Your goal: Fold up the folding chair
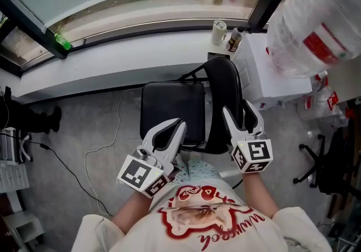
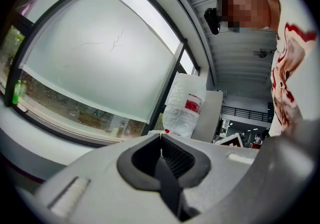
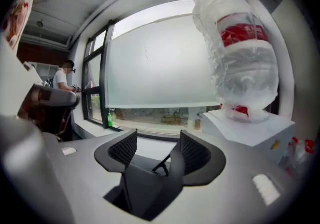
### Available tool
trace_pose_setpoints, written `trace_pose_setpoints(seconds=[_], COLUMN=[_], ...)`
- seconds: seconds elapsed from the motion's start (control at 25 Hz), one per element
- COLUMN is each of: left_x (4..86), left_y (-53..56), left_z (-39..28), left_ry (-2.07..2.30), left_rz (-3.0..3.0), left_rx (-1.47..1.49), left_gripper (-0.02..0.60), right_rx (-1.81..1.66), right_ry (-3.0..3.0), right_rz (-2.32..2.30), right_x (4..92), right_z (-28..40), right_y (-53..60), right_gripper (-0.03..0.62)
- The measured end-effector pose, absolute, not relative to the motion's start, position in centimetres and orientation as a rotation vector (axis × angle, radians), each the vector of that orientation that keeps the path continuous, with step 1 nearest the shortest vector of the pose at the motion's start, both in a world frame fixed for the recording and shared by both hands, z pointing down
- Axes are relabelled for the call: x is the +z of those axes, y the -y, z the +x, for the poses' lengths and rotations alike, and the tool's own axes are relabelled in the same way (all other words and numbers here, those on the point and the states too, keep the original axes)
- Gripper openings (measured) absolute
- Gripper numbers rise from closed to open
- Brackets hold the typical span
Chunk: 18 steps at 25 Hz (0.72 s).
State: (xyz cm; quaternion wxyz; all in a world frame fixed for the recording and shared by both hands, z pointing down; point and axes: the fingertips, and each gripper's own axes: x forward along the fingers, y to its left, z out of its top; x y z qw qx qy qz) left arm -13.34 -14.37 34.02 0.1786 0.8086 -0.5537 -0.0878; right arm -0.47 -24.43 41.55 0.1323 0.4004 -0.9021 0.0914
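Observation:
The black folding chair stands unfolded on the grey floor below the window, its seat (image 1: pixel 169 107) to the left and its upright backrest (image 1: pixel 224 84) to the right. My left gripper (image 1: pixel 181 125) hovers over the seat's near edge; in the left gripper view its jaws (image 2: pixel 161 137) meet at the tips with nothing in them. My right gripper (image 1: pixel 238 109) is open and straddles the backrest's top edge. In the right gripper view the backrest edge (image 3: pixel 175 168) runs between the spread pads (image 3: pixel 192 155), which do not press on it.
A white cabinet (image 1: pixel 271 76) bearing a large clear water bottle (image 1: pixel 316 20) stands right of the chair. A cup (image 1: pixel 219 32) sits on the windowsill behind it. A cable (image 1: pixel 96 155) trails on the floor at left. An office chair base (image 1: pixel 316 166) is at right.

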Motion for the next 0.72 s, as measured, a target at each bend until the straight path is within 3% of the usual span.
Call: trace_pose_setpoints(seconds=[0.32, 0.72], left_x=[36.7, 39.9], left_y=[14.1, 13.7], left_z=[-13.9, -15.1], left_ry=[1.548, 1.569], left_rz=[2.188, 2.103], left_rx=[-0.234, -0.211], left_gripper=[0.003, 0.003], right_rx=[0.435, 0.704], right_ry=[2.371, 2.197], right_rz=[1.140, 1.000], right_x=[51.3, 55.7], right_z=[2.2, 2.4], right_y=[25.7, 25.3], right_gripper=[0.372, 0.349])
